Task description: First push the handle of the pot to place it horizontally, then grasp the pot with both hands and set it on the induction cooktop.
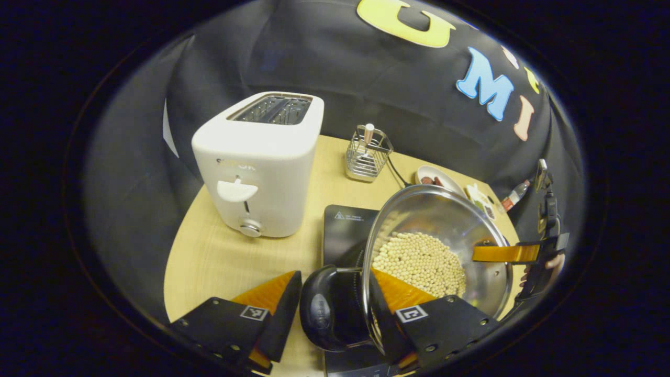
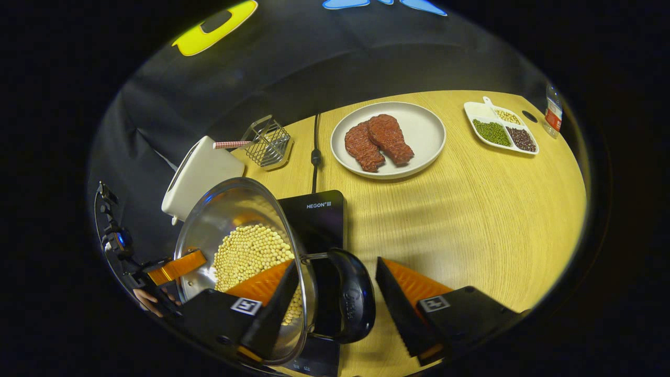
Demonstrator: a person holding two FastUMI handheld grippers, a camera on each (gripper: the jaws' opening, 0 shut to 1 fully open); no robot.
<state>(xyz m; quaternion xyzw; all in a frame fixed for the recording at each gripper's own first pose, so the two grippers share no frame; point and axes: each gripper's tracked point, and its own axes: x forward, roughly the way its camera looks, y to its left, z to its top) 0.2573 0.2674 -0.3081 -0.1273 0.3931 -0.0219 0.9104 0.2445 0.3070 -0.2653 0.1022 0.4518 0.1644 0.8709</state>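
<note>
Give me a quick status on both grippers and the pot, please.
Left gripper and right gripper open, each straddling a black side handle. Pot of beans held over the induction cooktop. Toaster close on the left side; nothing else in the way.

Bright overhead light on table; glare inside pot; strong fisheye bending, edges dim, slightly soft.
</note>
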